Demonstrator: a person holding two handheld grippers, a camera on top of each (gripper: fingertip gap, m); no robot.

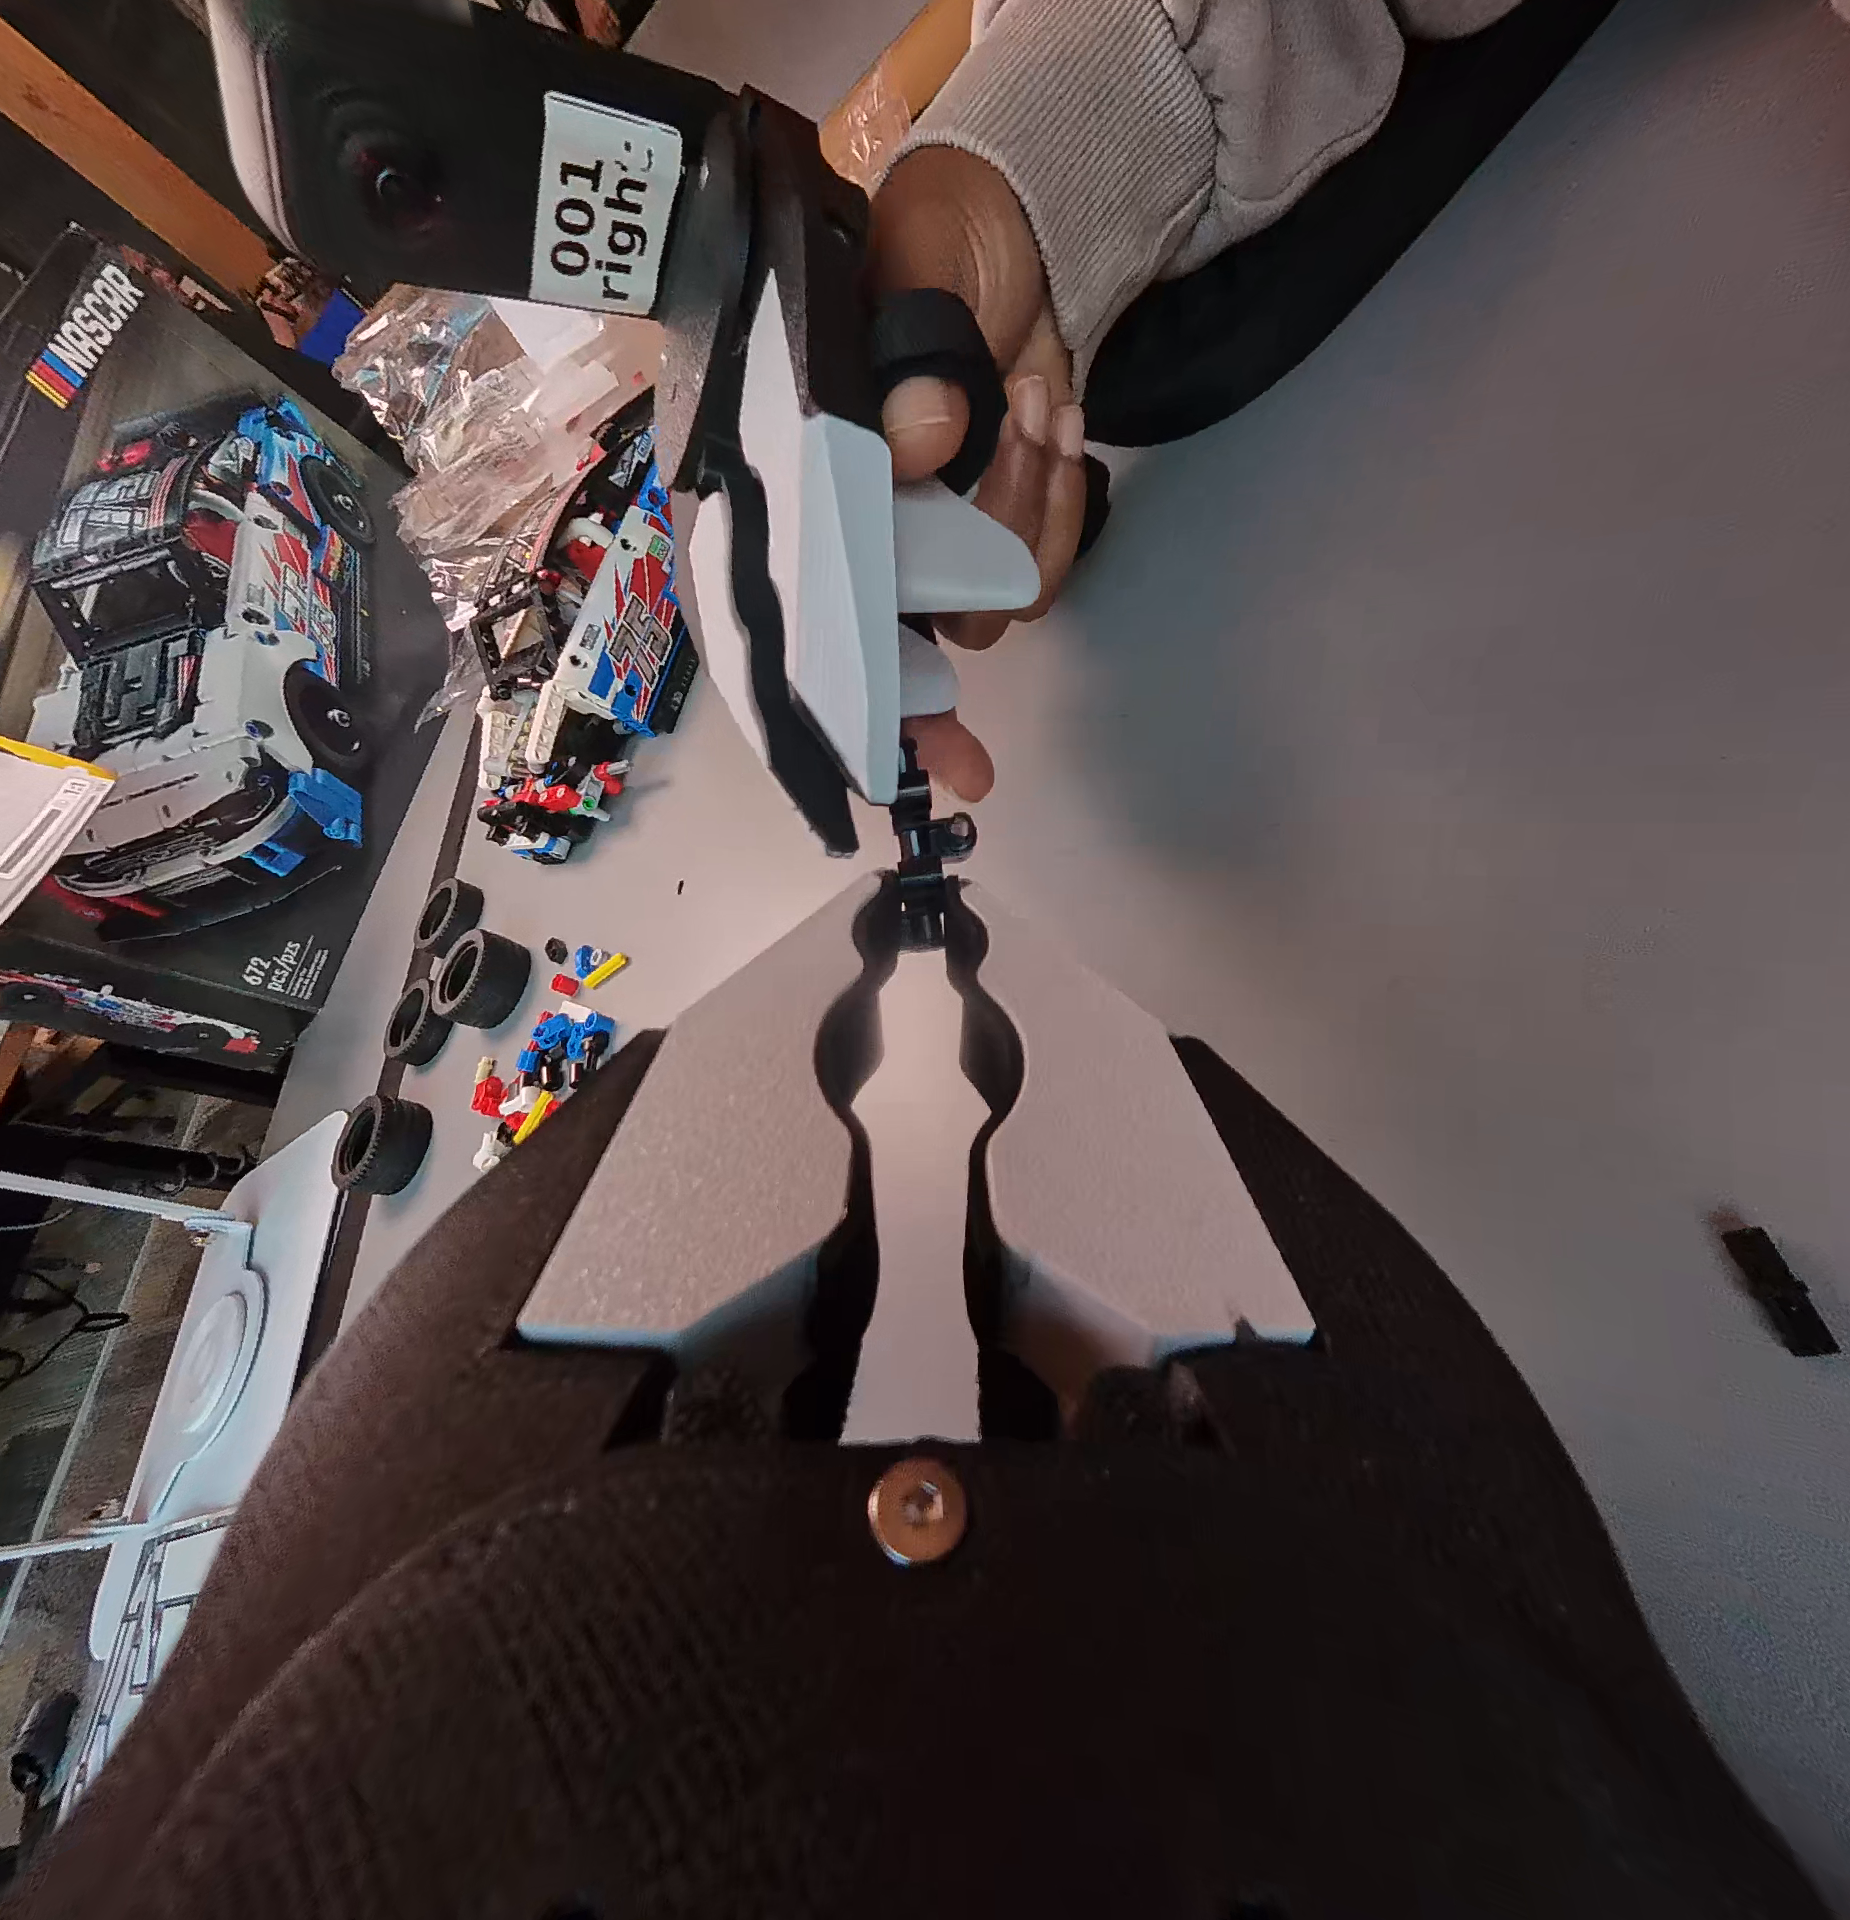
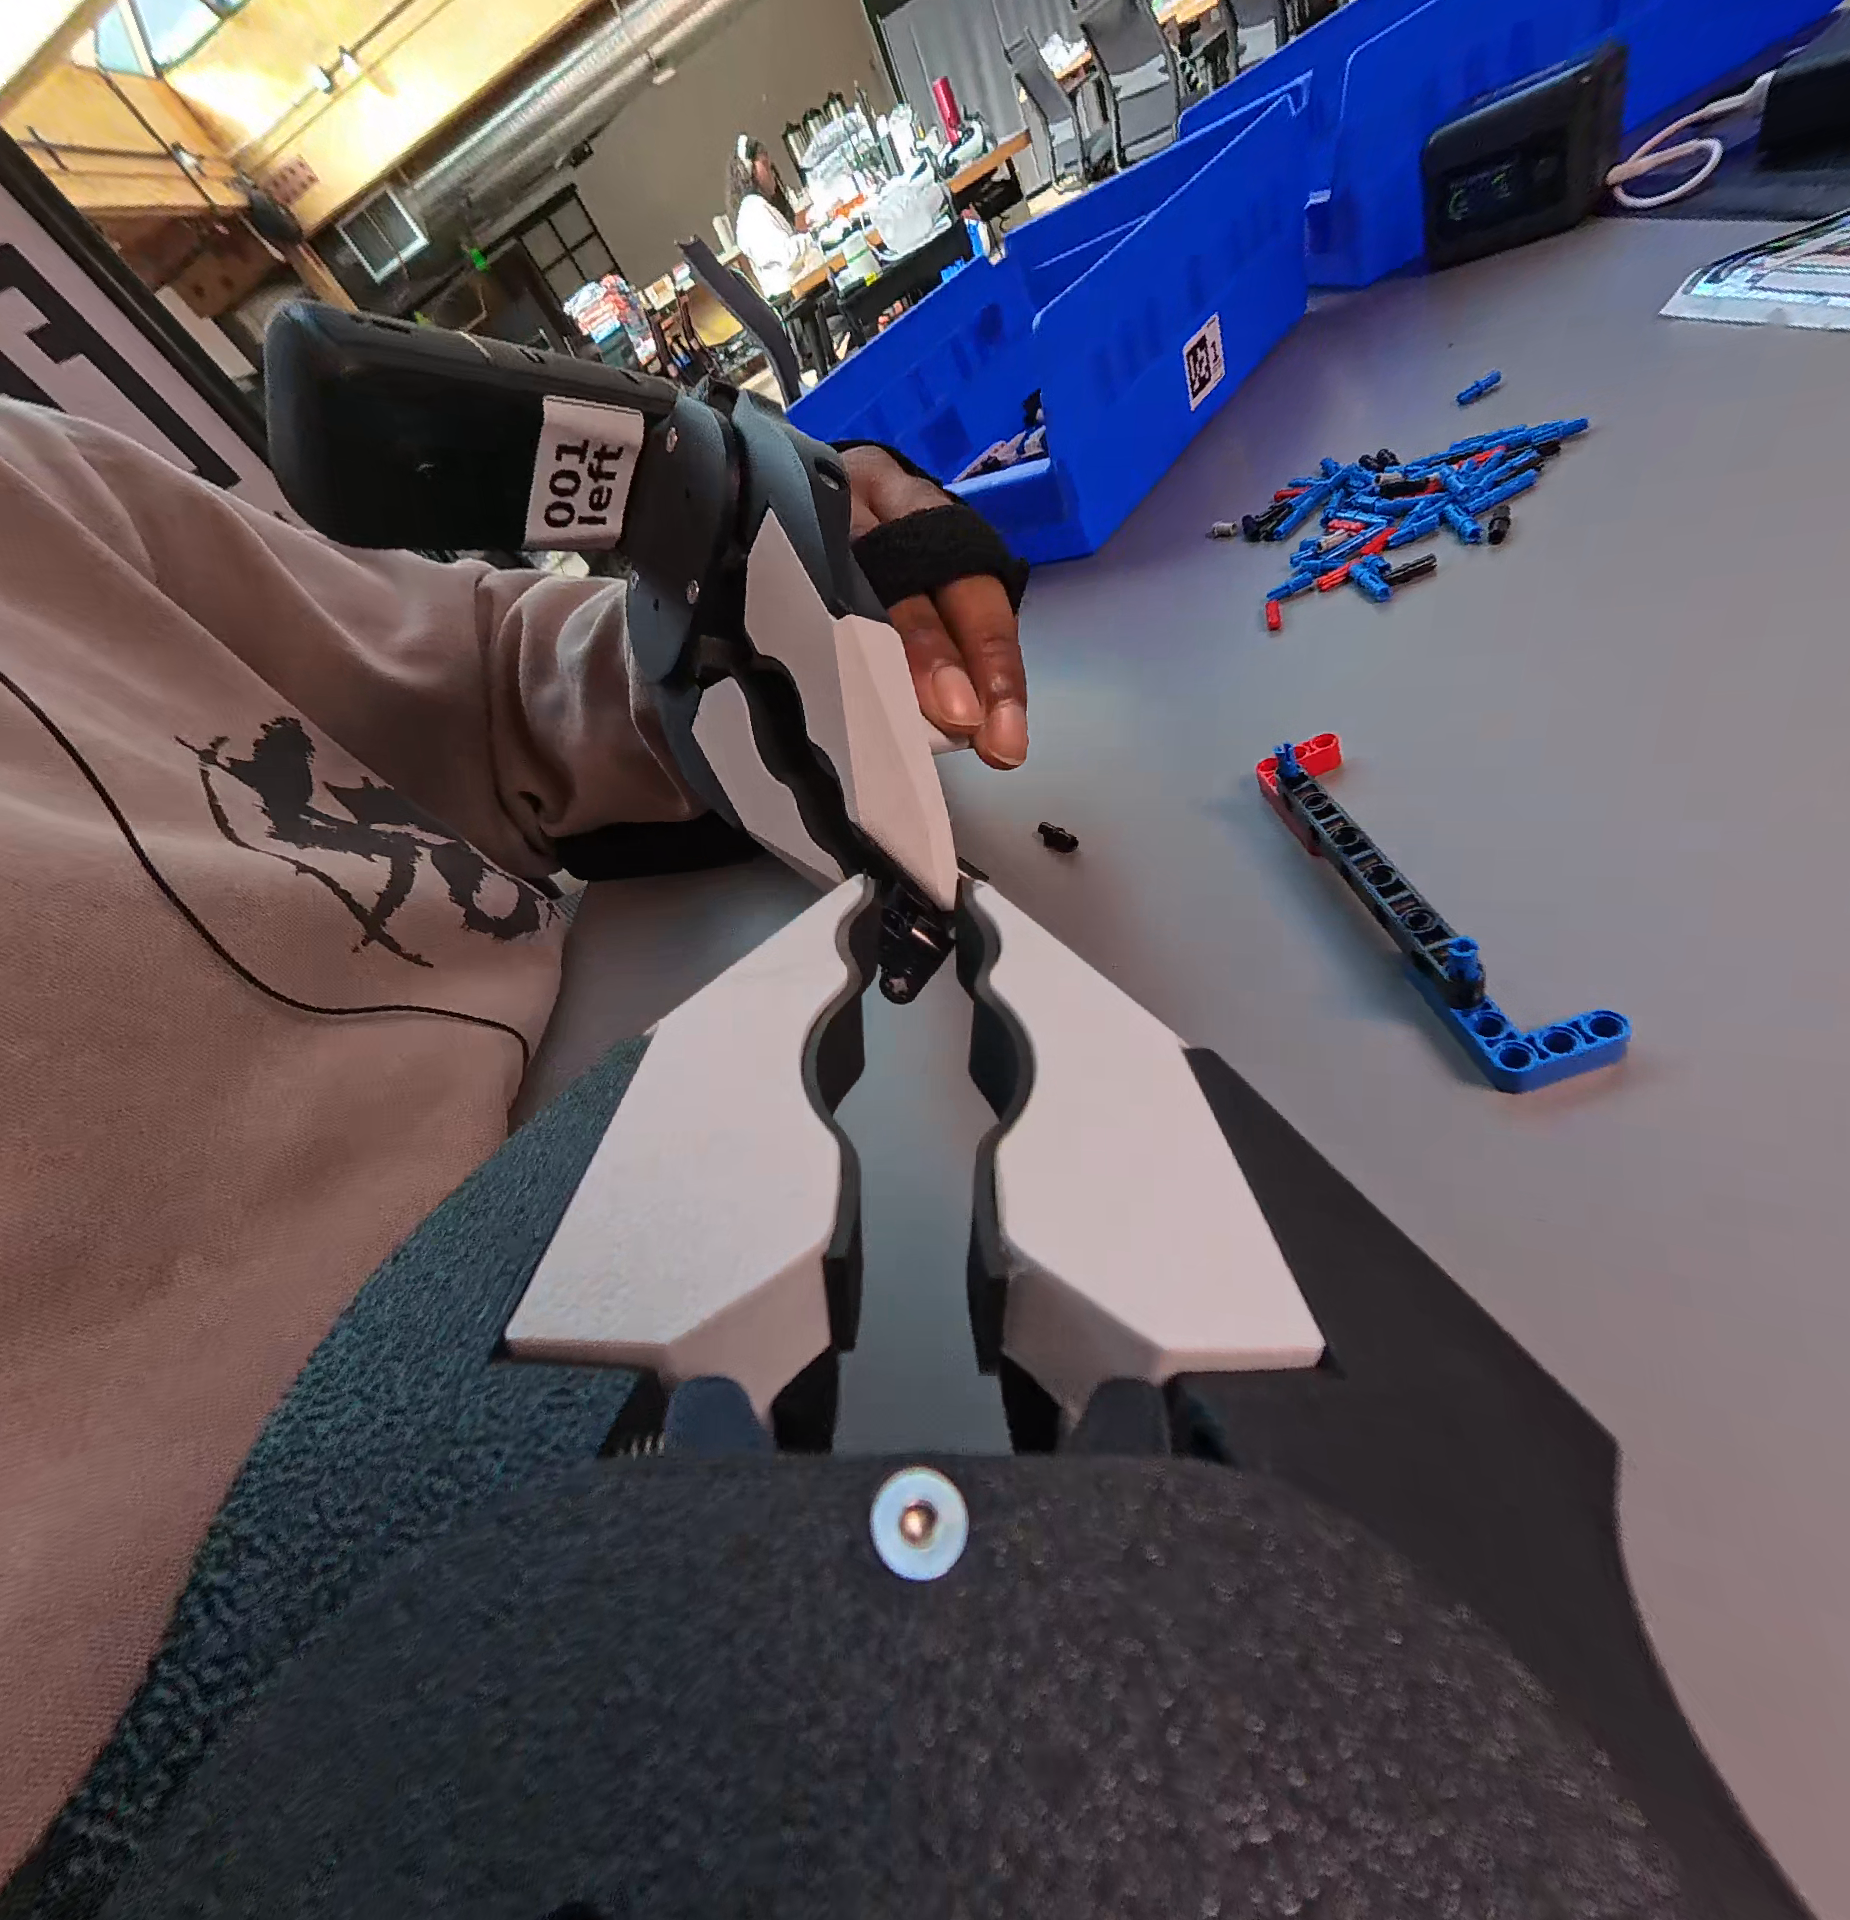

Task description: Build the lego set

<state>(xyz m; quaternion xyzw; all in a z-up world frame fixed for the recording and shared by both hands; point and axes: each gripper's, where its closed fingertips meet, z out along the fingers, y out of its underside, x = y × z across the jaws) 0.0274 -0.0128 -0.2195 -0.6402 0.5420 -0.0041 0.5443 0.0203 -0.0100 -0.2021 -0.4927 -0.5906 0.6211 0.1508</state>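
A: What are the two grippers doing?

B: They are meeting tip to tip over the grey table (image 2: 1316,1299). The left gripper (image 1: 919,914) is pinching one end of a small black lego connector (image 1: 923,868), and the right gripper (image 2: 916,925) is clamping the other end, so both are closing on the same piece.

A: Where is the rest of the set lying, taking that connector as the mark?

B: In the left wrist view, the half-built race car (image 1: 594,665) is sitting well apart from it, with black tyres (image 1: 464,987) and loose coloured bricks (image 1: 547,1049) nearer. In the right wrist view, a black beam with blue and red ends (image 2: 1409,904) is lying apart from it, a pile of blue pins (image 2: 1409,504) beyond.
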